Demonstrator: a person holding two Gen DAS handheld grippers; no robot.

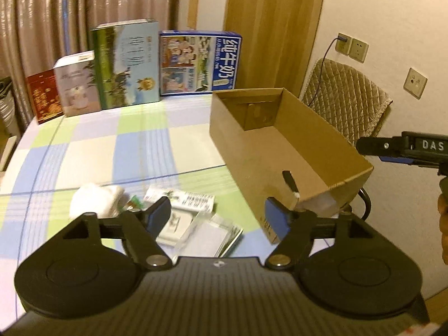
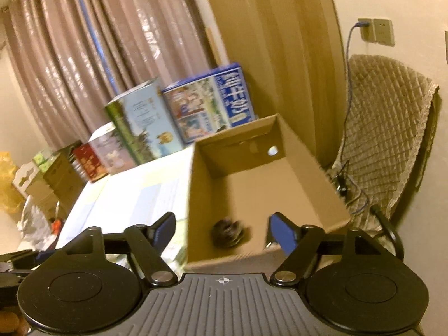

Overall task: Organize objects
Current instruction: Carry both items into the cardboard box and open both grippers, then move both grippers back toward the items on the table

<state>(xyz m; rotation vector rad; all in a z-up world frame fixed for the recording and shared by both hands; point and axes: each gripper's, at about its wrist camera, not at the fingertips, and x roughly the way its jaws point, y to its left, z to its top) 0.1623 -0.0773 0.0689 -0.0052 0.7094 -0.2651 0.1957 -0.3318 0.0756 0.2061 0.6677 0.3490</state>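
Left wrist view showed the left gripper [image 1: 218,215] spread wide and empty over a clear plastic case [image 1: 201,231], just beside the cardboard box [image 1: 282,151]. Stiff, slick; best pinched across its thin edges. Right gripper [image 2: 221,231], likewise spread, hovered at the box.

An open brown cardboard box [image 1: 260,151] stands on the checked worktop [image 1: 84,154], near its right edge, with a round hole in its far end wall. Inside lie a slim black pen-like item [image 1: 290,182] and a dark round blurred lump [image 2: 228,231]. Left of the box lie a crumpled white cloth [image 1: 93,198], a printed flat packet [image 1: 182,198] and a clear plastic case [image 1: 207,233], close together
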